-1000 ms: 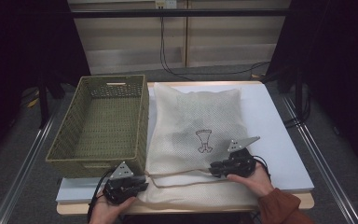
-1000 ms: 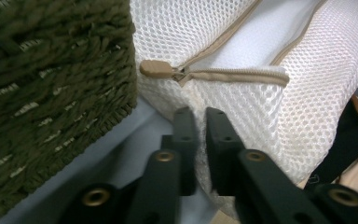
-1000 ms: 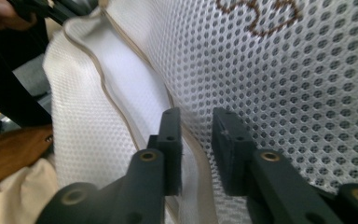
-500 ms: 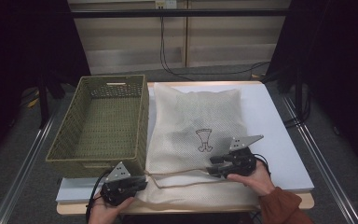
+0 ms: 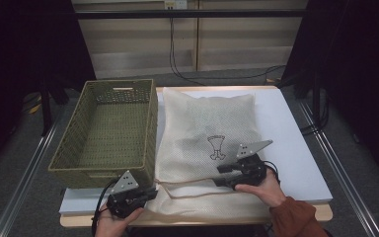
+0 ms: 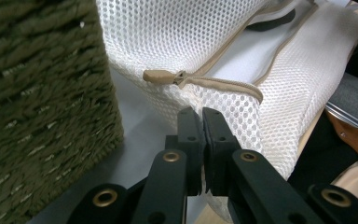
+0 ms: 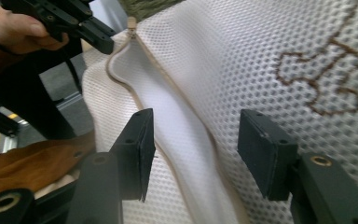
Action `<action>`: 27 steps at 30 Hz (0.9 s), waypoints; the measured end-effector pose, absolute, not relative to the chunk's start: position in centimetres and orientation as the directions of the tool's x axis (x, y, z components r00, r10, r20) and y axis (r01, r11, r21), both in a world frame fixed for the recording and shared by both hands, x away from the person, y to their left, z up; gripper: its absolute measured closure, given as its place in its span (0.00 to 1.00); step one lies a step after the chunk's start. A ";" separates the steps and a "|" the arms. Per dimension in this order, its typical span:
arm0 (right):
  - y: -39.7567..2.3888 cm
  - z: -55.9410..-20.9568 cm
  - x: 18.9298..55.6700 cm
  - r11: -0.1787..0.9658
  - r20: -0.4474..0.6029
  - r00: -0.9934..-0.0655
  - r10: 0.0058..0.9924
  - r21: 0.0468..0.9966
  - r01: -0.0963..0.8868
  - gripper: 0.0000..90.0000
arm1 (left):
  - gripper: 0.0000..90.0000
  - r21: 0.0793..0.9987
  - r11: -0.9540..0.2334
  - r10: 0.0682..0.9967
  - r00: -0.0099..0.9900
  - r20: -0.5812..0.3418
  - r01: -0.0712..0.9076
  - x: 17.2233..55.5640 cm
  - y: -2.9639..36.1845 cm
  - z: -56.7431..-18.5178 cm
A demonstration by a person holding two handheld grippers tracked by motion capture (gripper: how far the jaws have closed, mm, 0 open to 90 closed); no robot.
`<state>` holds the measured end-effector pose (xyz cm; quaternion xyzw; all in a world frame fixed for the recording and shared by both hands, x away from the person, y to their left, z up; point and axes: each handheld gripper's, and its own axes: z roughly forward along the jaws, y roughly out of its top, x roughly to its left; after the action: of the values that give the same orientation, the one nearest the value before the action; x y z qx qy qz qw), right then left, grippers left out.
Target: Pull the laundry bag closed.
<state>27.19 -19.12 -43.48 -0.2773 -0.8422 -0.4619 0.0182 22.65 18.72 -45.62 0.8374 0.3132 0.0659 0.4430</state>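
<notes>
While the mesh bag (image 5: pixel 205 143) lies flat on the counter (image 5: pixel 296 148), both grippers work at its near, open edge.

The left gripper (image 5: pixel 148 193) pinches the bag's near-left corner tight, just beside the green basket (image 5: pixel 109 131). The right gripper (image 5: pixel 223 175) hovers over the tan zip (image 7: pixel 186 121), its jaws having just been opening; they stand wide, not pressing on the mesh beneath them.

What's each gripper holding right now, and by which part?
The left gripper is shut on the mesh laundry bag, pinching its near corner edge by the zipper end. The right gripper has just been opening and holds nothing.
</notes>
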 end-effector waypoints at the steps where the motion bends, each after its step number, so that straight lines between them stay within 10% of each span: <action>1: -18.9 -43.5 27.3 0.415 0.306 -0.846 0.437 0.766 0.491 0.49 | 0.97 0.785 -0.412 0.585 0.795 -0.162 0.463 22.7 18.7 -45.5; 27: -12.8 -42.2 29.2 0.488 0.285 -0.911 0.297 0.775 0.402 0.81 | 0.97 0.799 -0.437 0.540 0.831 -0.133 0.412 22.7 17.4 -44.2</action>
<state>29.19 -12.80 -42.25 -0.2030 -0.8608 -0.4633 0.0565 22.71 17.38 -44.17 0.8448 0.2818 0.0709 0.4494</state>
